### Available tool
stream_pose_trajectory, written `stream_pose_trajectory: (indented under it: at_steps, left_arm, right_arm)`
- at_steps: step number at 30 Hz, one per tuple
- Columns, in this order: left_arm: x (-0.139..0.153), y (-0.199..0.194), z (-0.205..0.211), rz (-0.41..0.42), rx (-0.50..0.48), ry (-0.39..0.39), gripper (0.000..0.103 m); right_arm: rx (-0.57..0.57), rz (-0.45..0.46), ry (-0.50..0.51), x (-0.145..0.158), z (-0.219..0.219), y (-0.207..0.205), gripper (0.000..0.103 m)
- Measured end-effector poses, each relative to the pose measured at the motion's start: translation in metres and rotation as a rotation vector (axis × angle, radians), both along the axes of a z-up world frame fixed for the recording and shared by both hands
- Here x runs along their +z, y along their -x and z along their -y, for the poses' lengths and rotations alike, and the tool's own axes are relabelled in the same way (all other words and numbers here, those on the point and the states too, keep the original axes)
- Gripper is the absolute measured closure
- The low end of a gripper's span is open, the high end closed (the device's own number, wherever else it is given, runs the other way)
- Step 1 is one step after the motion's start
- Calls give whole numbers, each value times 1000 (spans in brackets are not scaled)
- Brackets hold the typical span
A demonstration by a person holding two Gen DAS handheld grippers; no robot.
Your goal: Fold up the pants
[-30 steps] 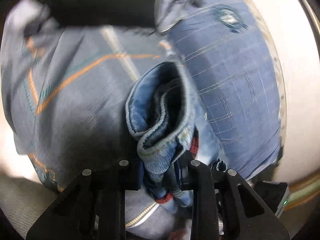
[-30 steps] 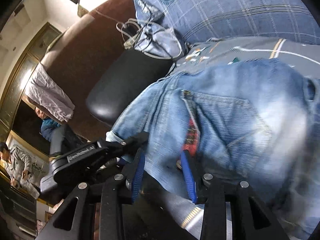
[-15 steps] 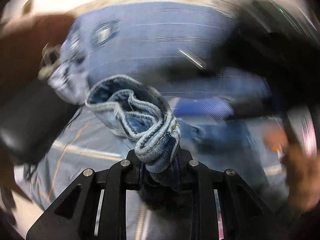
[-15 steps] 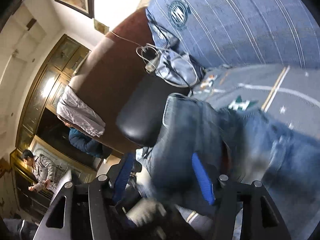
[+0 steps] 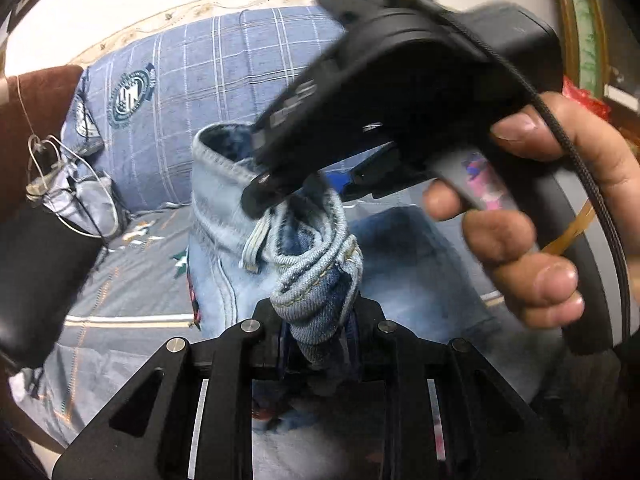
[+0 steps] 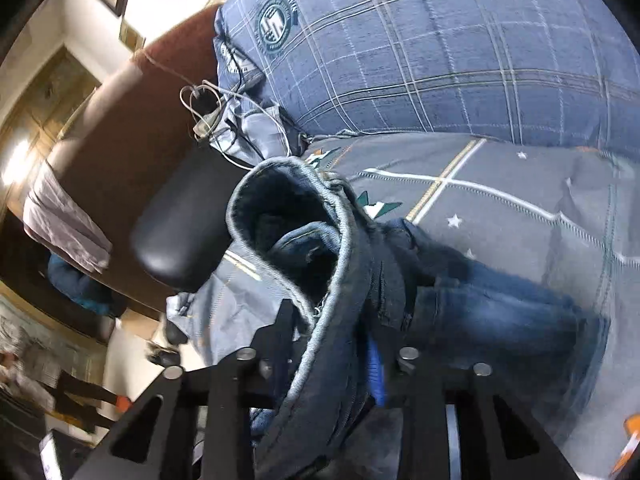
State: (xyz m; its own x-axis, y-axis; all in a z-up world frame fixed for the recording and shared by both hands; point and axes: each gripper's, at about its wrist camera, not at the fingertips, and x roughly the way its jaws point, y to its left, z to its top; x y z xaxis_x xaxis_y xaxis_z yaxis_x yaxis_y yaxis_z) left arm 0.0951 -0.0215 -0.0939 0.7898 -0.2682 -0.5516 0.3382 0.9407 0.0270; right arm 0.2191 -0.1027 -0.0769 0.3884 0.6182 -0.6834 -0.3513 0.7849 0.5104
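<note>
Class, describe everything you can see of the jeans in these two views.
The jeans are faded blue denim with pale stitched hems, darker inside. A bunched edge is pinched in the left tongs; the right tongs grip another part, its opening gaping toward the camera. The rest drapes onto the grey patterned sheet, in front of a blue checked pillow.

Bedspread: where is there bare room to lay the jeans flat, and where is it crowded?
Free: the grey bedspread right of the jeans, below the plaid pillow. Another strip lies left of the jeans, before the black cushion. Crowded: the corner with the cables, and the middle, where left gripper and right gripper both clamp denim.
</note>
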Motion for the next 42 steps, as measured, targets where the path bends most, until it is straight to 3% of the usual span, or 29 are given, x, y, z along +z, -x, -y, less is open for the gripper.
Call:
stream_pose_trajectory:
  at_steps: [5,10,15,17,21,25,27,31,34,36,38,39,42]
  left_arm:
    - [22,17,24,51,-72,-38,81]
    - [6,-5,58,-59,-177,-62,81]
    - [-29,-34,67,-209,-261,65,74]
    - [-31,-39,66,-245,-262,118,71]
    - [-17,-26,54,-255,-327,255,47]
    - [-4,-2,42,-244,-379,334,45]
    - [1,-1,35,-244,-382,373,45]
    - [5,-14,9,-256,-277,476,45]
    - [-7,-33,-9,-299,-113,510,45]
    - [-22,-45,-13,-375,-64,547,45]
    - [-32,-48,-14,-428,-54,558,45]
    - [-32,-48,-12,-427,-60,552,45]
    - [-31,-41,-2,-428,-118,531,45]
  right_arm:
    - [-56,41,-104,18,42,25,79]
    - [-156,-12,-137,-15,89,23,79]
    - [-289,-285,-290,-91,144,6,78]
    - [-296,-294,-290,-91,150,4,78]
    - [-288,-169,-184,-59,142,9,70]
    - [-337,-60,-54,-44,141,26,68]
    - [-351,49,-30,-26,140,43,68]
    - [-315,184,-57,-6,134,68,67]
    - [-282,125,-101,-19,130,70,66]
    - [-276,44,-72,-38,122,61,67]
    - [-262,-14,11,-53,114,55,77]
    - [-280,-38,96,-61,110,54,77]
    - [-285,-72,216,-74,106,55,81]
